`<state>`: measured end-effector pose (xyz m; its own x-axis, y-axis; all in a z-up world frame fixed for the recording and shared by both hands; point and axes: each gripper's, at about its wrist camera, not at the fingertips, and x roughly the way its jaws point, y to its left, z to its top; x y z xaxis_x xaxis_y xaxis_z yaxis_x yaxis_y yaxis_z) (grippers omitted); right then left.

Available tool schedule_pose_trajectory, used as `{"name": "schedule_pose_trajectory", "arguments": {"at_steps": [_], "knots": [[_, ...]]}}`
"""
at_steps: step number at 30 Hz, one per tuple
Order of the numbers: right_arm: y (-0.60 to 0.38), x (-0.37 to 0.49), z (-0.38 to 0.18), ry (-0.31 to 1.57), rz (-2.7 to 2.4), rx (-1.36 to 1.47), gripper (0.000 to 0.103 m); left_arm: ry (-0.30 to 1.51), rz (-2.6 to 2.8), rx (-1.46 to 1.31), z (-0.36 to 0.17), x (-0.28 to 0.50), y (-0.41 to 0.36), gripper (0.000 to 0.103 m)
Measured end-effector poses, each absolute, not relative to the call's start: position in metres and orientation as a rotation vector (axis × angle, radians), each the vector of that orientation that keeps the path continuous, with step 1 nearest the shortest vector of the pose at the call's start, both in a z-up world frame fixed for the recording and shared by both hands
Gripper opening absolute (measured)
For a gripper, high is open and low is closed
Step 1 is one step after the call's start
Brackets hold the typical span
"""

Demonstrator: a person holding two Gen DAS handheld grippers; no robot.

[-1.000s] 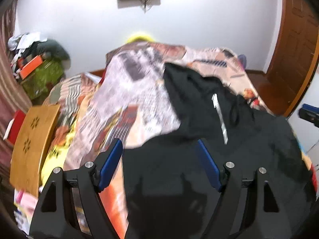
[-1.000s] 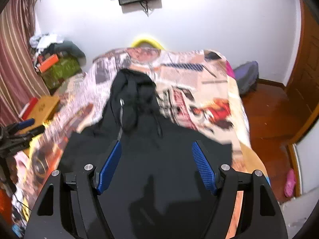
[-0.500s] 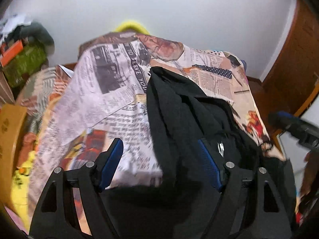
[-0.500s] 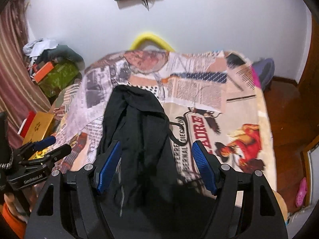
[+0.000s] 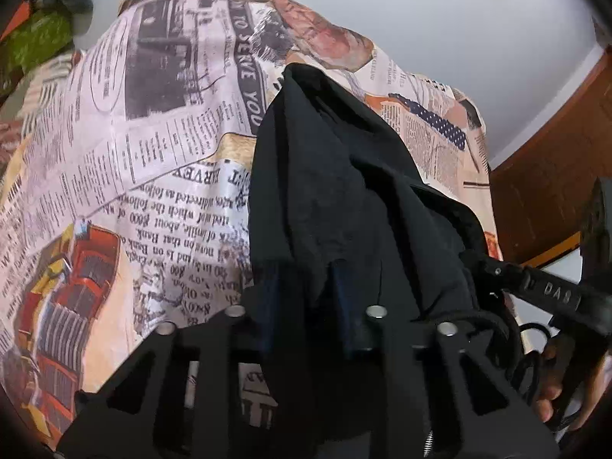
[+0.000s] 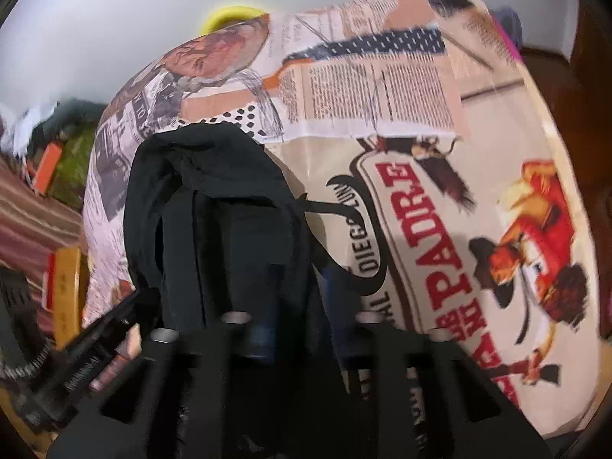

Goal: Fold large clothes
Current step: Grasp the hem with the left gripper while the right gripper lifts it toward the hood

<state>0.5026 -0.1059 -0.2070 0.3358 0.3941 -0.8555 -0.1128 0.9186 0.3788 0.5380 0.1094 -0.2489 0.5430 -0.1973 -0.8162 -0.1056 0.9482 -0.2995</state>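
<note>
Since the earlier frames both grippers have dropped low over the bed and their jaws have just been closing, each with black cloth between them. Left gripper (image 5: 306, 287): fingers drawn narrow, blue pads pinching a fold of the black hoodie (image 5: 344, 191) near its lower part; the cloth bunches up and over the jaws. Right gripper (image 6: 298, 302): fingers likewise narrow, clamped on another fold of the same hoodie (image 6: 214, 210), whose drawstring (image 6: 325, 206) trails out to the right across the sheet. The hoodie lies gathered in a long heap on the bed, its far end pointing toward the white wall (image 5: 459, 11). Beneath it the newspaper-print bedsheet (image 5: 153, 153) covers the whole mattress; its red lettering and cartoon figure appear in the right wrist view (image 6: 440, 260). At the right edge of the left wrist view a hand (image 5: 550, 390) holds the other gripper's handle. A wooden door (image 5: 554, 176) stands beyond the bed.
</note>
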Motion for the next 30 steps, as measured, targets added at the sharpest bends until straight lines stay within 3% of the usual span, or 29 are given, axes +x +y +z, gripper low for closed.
{"name": "schedule_pose_trajectory", "arguments": {"at_steps": [8,18,24,30], "knots": [[-0.114,0.463,-0.161,1.063,0.403,0.173,0.008,0.899,-0.091,-0.18,-0.184,0.491,0.098,0.001],[-0.135,0.337,-0.088,0.933,0.558,0.066,0.007,0.827,-0.235,-0.042,-0.12,0.37,0.06,0.001],[-0.146,0.274,-0.117,0.982,0.57,-0.003,0.007,0.887,-0.267,-0.005,-0.145,0.302,0.048,0.001],[-0.148,0.244,-0.169,1.096,0.563,-0.062,0.008,1.052,-0.228,0.001,-0.211,0.262,0.047,0.001]]}}
